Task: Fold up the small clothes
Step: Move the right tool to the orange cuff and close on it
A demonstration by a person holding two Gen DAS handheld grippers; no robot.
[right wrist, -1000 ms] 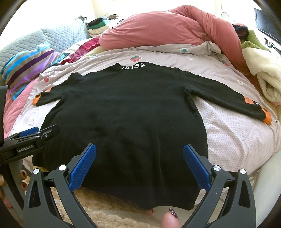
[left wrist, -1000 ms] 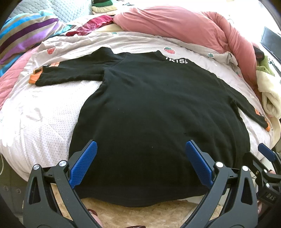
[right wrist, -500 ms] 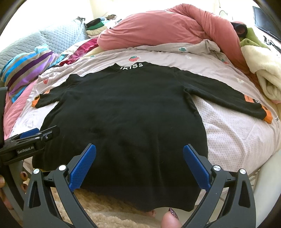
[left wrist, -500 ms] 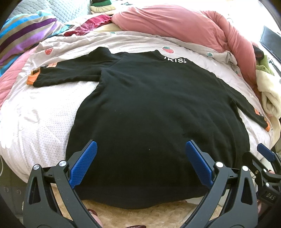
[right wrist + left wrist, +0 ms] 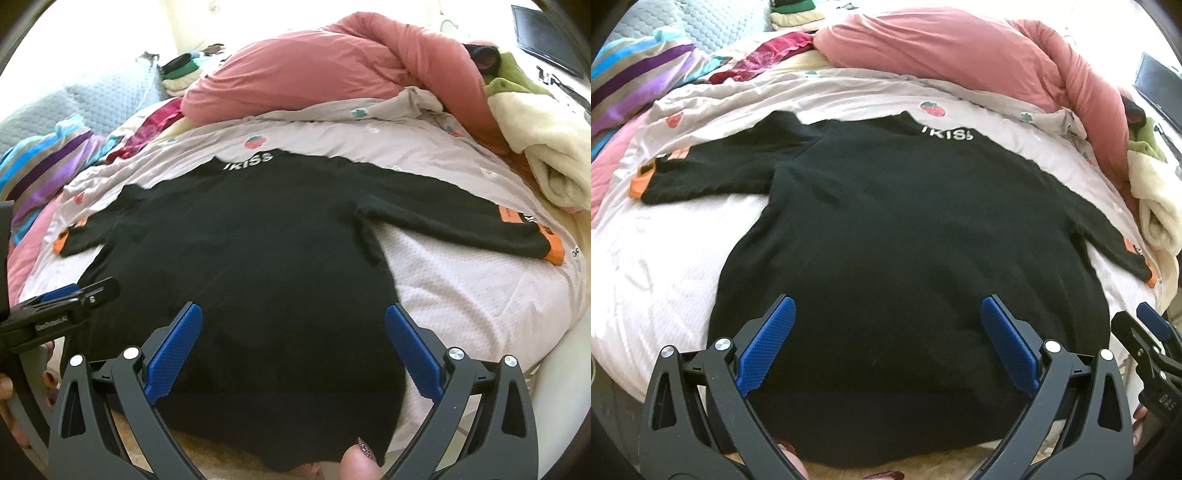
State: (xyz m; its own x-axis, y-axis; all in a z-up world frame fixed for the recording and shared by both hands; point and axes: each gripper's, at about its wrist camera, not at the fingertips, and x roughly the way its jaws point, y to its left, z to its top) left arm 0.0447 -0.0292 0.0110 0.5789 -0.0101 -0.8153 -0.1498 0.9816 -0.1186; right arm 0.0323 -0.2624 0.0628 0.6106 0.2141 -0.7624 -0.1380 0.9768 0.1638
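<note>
A black long-sleeved top (image 5: 905, 240) (image 5: 251, 258) lies flat on the bed, collar with white lettering at the far side, both sleeves spread out, orange cuffs (image 5: 641, 181) (image 5: 552, 242) at their ends. Its hem hangs over the near bed edge. My left gripper (image 5: 886, 339) hovers open over the lower part of the top, nothing between its blue pads (image 5: 764, 343). My right gripper (image 5: 293, 343) is open too, above the hem a little to the right. Each gripper shows at the edge of the other's view.
A pink duvet (image 5: 942, 59) (image 5: 332, 74) is heaped at the far side. Striped bedding (image 5: 631, 81) lies far left, a cream blanket (image 5: 546, 147) at the right. Folded clothes (image 5: 181, 72) are stacked at the back. A foot (image 5: 358, 465) stands on a pale rug below.
Both grippers have drifted slightly; the top sits a little further left in the left wrist view. Its left side looks slightly more rumpled. Both grippers stay open.
</note>
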